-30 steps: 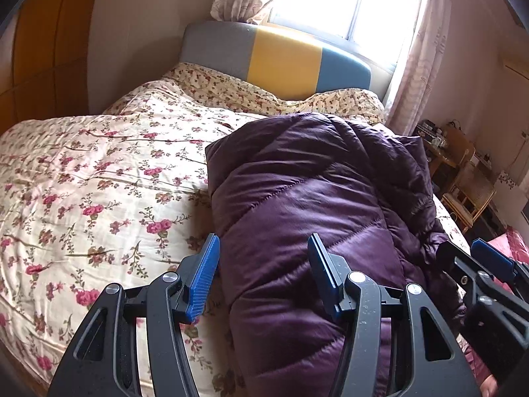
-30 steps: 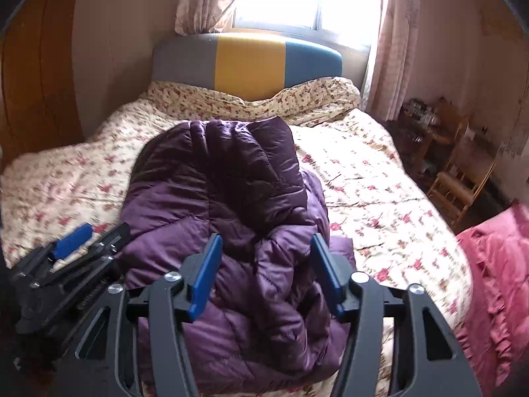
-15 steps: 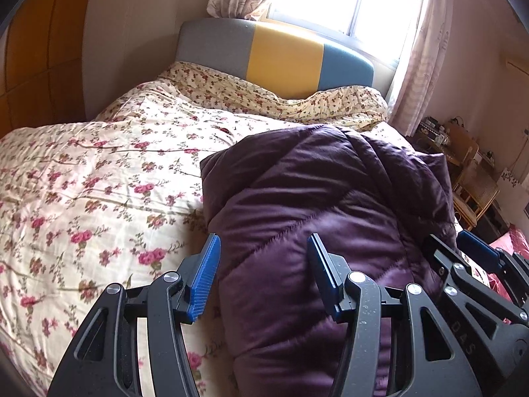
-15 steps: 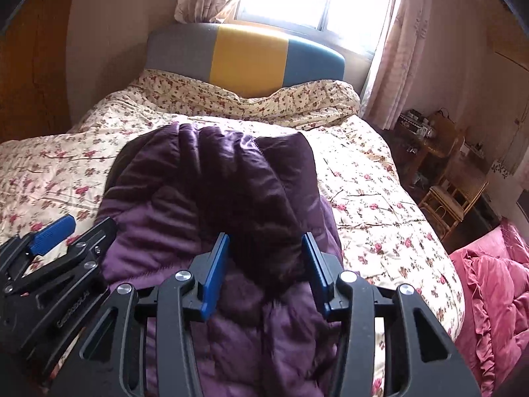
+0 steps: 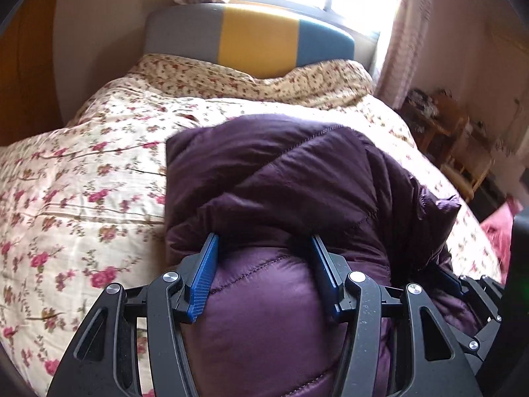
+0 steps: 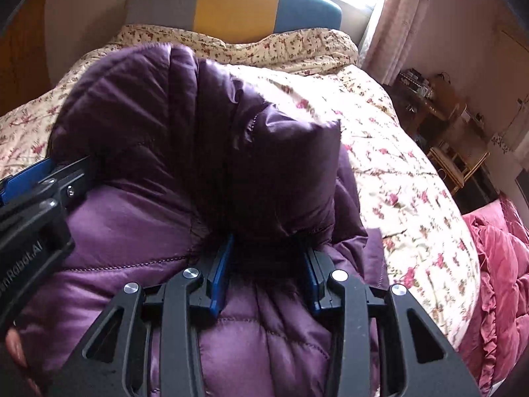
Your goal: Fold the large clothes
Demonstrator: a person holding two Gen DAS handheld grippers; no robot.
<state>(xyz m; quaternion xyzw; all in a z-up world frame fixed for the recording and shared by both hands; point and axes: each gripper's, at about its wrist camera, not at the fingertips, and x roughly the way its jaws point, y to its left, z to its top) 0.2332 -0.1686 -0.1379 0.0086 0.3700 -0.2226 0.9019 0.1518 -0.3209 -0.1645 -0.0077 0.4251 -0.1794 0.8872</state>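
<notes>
A dark purple puffer jacket (image 5: 297,178) lies bunched on the floral quilt (image 5: 82,182). My left gripper (image 5: 264,241) stands half open, pushed onto the jacket's near left part. A puffy bulge fills the gap between its blue pads, and the fingertips sit under a fold. In the right wrist view the jacket (image 6: 148,125) rises in a raised fold. My right gripper (image 6: 266,244) is closing its jaws on the base of that fold, with fabric pressed between the pads. The left gripper (image 6: 33,192) shows at the left edge, and the right gripper (image 5: 476,297) at the lower right.
The bed has a grey, yellow and blue headboard (image 5: 258,39) under a bright window. A pink ruffled blanket (image 6: 496,264) lies to the right of the bed. A wooden chair (image 6: 456,162) and a cluttered table stand by the right wall.
Both grippers moved forward and down into the jacket. The right jaws narrowed around a fold. The left jaws kept their width, and the jacket's upper layer bunched up.
</notes>
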